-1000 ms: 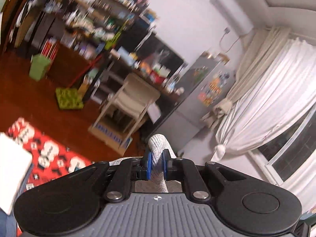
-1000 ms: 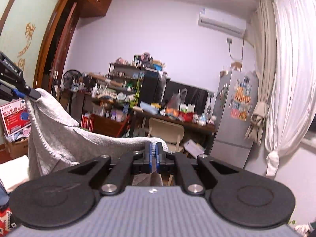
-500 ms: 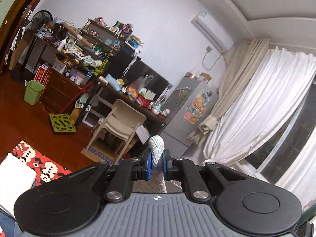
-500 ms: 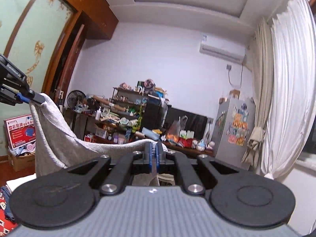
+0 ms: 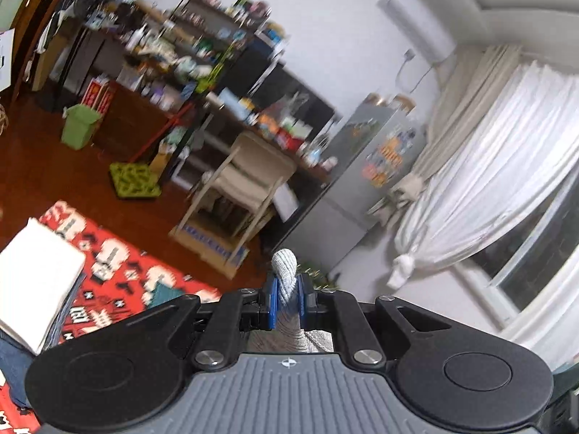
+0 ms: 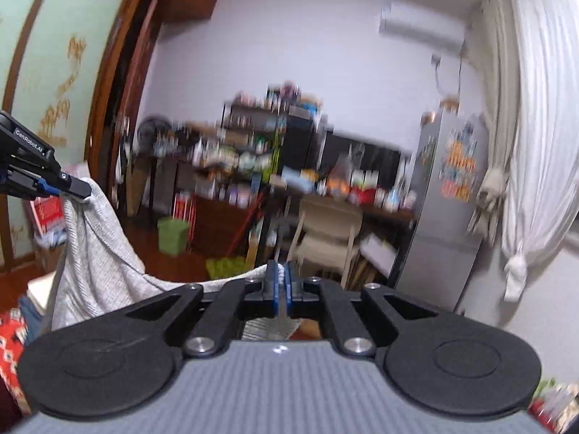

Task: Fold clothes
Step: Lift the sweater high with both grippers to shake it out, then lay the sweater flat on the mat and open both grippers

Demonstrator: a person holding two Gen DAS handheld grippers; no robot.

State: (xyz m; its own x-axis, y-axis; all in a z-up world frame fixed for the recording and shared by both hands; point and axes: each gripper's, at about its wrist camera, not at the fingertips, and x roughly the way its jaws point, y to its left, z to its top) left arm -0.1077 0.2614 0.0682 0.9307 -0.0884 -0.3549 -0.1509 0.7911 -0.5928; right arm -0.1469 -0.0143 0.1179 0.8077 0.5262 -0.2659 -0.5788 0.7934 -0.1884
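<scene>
Grey knitted cloth [image 6: 97, 253] hangs in the air between the two grippers, held up off the floor. The left gripper [image 5: 286, 298] has its blue pads pressed onto a bunched fold of the cloth [image 5: 284, 271], which pokes up past the fingertips like a rounded nub. Seen from the right wrist view, that same left gripper [image 6: 77, 190] pinches one top corner at the far left, and the fabric drops from there and sags in a shallow curve across to the right gripper [image 6: 278, 282], whose pads are closed on the other edge. So the cloth's long axis runs roughly side to side, with its body hanging downward. Below lie a red patterned rug [image 5: 119, 253] and a white folded stack [image 5: 36, 278]. The room behind is blurred.
</scene>
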